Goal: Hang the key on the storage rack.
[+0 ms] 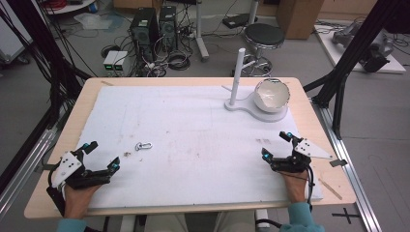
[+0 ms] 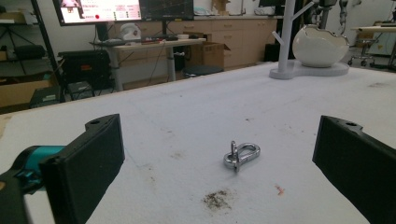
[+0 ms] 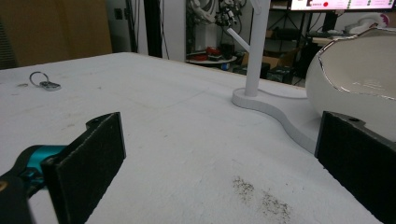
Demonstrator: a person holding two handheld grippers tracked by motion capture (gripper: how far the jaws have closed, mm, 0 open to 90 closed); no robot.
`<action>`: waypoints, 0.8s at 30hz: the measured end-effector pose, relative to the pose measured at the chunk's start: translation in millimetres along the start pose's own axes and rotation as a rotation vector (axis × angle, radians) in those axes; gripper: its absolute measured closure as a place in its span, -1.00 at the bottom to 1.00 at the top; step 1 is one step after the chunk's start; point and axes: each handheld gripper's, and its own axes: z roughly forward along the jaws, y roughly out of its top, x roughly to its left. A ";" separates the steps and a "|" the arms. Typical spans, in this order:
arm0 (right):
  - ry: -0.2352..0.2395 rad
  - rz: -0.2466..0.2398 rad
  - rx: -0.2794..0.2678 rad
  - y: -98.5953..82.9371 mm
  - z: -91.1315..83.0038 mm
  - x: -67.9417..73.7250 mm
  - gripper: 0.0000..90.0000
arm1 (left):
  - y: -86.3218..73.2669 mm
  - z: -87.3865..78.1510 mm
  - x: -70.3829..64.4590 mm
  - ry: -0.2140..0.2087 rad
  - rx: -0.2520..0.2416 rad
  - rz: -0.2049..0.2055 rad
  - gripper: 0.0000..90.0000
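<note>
black rubber fingers point(image 2: 100, 154) of the left gripper point(image 1: 99, 157) stand spread wide with nothing between them, resting low at the near left corner of the counter. straight ahead of them, a little way off on the white mat point(image 1: 193, 145), lies a small silver clasp point(image 2: 241, 154), a shiny metal loop with a short pin standing up from it. in the high view the silver clasp point(image 1: 143, 146) sits just beyond and to the right of that gripper, apart from it, with a dark smudge of grit point(image 2: 215, 199) on the mat between.

the right gripper point(image 1: 277, 145) is likewise released, its fingers point(image 3: 95, 156) wide and empty, parked at the near right edge of the counter. well beyond it stands a white stand point(image 1: 237, 77) with a peg post, and a white bowl point(image 1: 271, 94) with a jagged silvery rim resting on the stand's base.

the step in hand looks like a reach for the clasp by the left gripper. to do it well, the gripper should travel forward and low, keeping the clasp centred between the fingers as it now appears in the left gripper view. the piece is small, flat and slick, so the fingers should close across its narrow width with the tips touching the mat, slowly enough that it does not skid or flip. the upright pin may offer a better purchase than the flat loop.
</note>
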 end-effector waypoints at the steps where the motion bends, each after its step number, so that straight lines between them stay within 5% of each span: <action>1: 0.000 -0.001 -0.002 -0.1 -0.1 -1.4 -0.98 | 0.0 0.0 -0.2 0.001 0.001 0.000 -0.94; 24: -0.004 -0.002 -0.001 -0.1 -0.1 -1.1 -0.98 | 0.5 0.5 1.9 0.000 0.004 -0.017 -0.94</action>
